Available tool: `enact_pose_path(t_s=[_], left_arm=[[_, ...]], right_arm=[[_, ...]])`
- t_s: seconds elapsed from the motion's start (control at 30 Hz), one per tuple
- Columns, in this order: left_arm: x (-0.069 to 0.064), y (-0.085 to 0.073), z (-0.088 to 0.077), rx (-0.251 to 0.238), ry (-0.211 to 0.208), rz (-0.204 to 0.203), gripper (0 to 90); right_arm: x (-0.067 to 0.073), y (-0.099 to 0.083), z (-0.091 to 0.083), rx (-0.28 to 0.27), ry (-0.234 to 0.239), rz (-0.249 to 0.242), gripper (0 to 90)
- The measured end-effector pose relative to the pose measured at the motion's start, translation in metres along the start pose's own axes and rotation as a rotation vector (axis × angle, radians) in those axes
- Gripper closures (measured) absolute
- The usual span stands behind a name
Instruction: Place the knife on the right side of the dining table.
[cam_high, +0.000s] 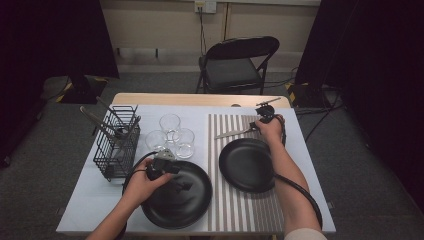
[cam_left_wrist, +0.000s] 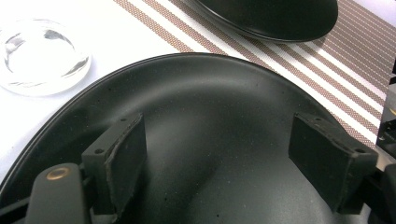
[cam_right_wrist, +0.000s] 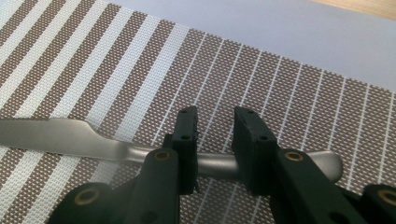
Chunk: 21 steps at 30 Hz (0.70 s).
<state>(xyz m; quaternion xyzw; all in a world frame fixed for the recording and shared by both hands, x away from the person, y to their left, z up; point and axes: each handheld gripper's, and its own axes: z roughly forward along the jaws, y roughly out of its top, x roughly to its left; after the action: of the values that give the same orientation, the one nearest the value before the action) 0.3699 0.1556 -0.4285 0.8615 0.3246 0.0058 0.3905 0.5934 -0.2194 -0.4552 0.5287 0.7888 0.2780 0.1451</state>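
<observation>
Left tool (cam_left_wrist: 217, 154) is held open over the large black plate (cam_high: 192, 200) at the counter's near left; nothing is gripped. Further right, the knife (cam_right_wrist: 70, 137) is laid on the striped placemat (cam_right_wrist: 289, 93), beyond the smaller plate (cam_high: 247, 165). Right tool (cam_right_wrist: 215, 140) is seen straddling its handle, pads not quite pressing. Metal judged stiff, thin, slippery; best taken mid-handle.

Knife (cam_right_wrist: 70, 137): plain matte silver metal, one piece, lying flat on the brown-and-white striped placemat (cam_right_wrist: 289, 93). In the right gripper view it runs across the lower half of the frame, blade toward the left edge, rounded handle end at lower right. In the high view it sits right of centre, above the smaller black plate (cam_high: 247, 165).
</observation>
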Motion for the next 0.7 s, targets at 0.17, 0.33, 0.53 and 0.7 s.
enact_pose_path(t_s=[0.17, 0.33, 0.53, 0.7], left_arm=[[-0.001, 0.000, 0.001, -0.005, 0.000, -0.002, 19.1], [-0.001, 0.000, 0.001, -0.002, -0.004, 0.011, 19.0], [-0.001, 0.000, 0.001, 0.004, -0.001, 0.013, 19.0], [-0.002, 0.001, 0.001, -0.005, -0.002, 0.003, 19.0]], right_arm=[[-0.001, -0.002, -0.001, -0.002, -0.001, 0.005, 70.7], [-0.003, -0.005, -0.004, -0.003, -0.007, 0.007, 70.7], [-0.006, -0.009, -0.006, -0.009, -0.007, 0.021, 70.7], [-0.007, -0.011, -0.007, -0.015, -0.010, 0.026, 70.7]])
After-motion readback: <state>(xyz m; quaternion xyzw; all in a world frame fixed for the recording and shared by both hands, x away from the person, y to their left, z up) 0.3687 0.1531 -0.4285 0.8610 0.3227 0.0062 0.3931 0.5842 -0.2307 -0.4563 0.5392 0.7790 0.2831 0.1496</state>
